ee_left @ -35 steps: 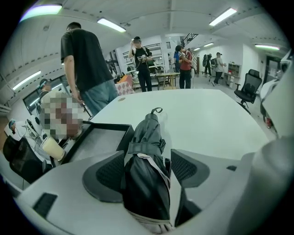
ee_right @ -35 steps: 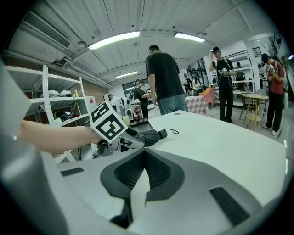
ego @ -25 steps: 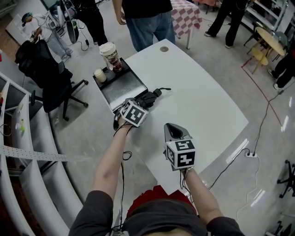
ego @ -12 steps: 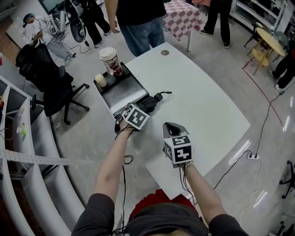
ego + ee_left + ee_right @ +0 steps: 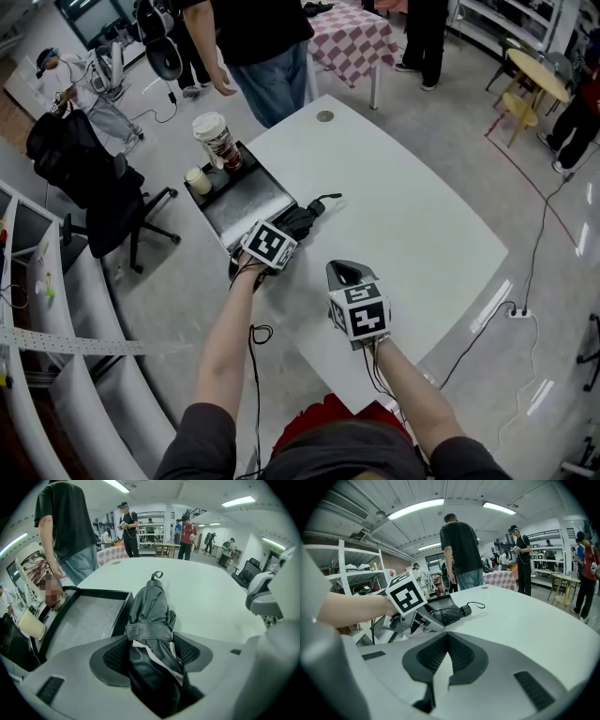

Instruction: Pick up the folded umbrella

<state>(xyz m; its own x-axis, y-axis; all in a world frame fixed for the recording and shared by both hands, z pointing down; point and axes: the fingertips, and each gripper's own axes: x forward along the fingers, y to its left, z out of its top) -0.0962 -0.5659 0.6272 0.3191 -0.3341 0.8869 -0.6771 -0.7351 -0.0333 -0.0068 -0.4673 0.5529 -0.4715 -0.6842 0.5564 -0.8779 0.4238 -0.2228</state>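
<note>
Gripping the folded umbrella (image 5: 149,606) at its strapped middle, the left gripper (image 5: 151,654) has its jaws closed on it near the left edge of the bench (image 5: 403,216). The right gripper (image 5: 440,663) has its jaws pressed together, empty. Grasp made; lift apparently outstanding. The adjacent tray (image 5: 246,192) holds a tall cup (image 5: 214,139) and a small cup (image 5: 197,179).

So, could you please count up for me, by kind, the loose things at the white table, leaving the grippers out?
folded umbrella: 1
black tray: 1
cups: 2, the tall printed cup and the small cream cup, both at the tray's far end
total: 4
</note>
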